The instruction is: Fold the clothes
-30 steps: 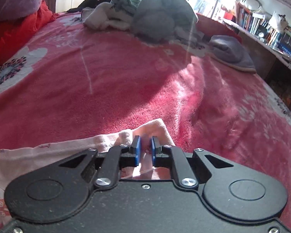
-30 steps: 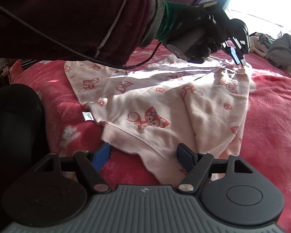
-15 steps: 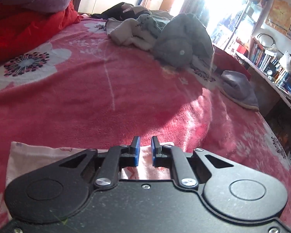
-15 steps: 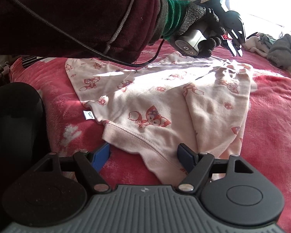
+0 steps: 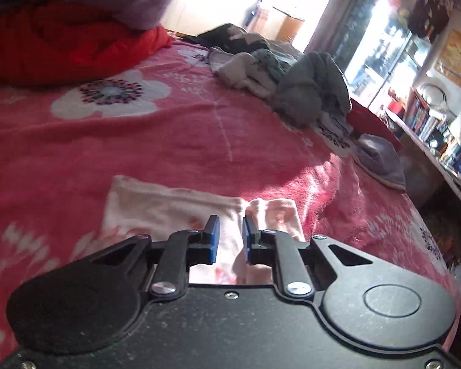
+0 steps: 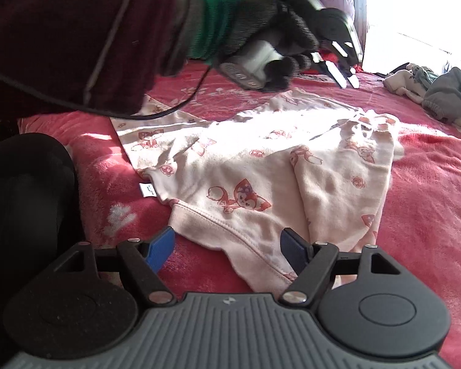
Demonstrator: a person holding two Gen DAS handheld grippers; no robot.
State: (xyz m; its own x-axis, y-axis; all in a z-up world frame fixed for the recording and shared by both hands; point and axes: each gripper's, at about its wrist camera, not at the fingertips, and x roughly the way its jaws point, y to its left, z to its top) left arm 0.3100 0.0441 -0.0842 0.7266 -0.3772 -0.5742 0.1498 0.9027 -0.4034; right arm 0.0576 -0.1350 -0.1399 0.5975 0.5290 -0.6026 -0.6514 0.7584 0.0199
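The left gripper [image 6: 347, 77] is hovering, jaws just easing apart, empty, above the soft fox-print cotton garment [image 6: 261, 166]. The right gripper [image 6: 227, 252] is spread wide, straddling its ribbed hem on the fuzzy red blanket [image 6: 430, 184].

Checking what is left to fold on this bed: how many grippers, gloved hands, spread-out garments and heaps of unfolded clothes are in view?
Grippers: 2 (left gripper, right gripper)
Gloved hand: 1
Pink printed garment, spread out: 1
Heap of unfolded clothes: 1
Total: 5
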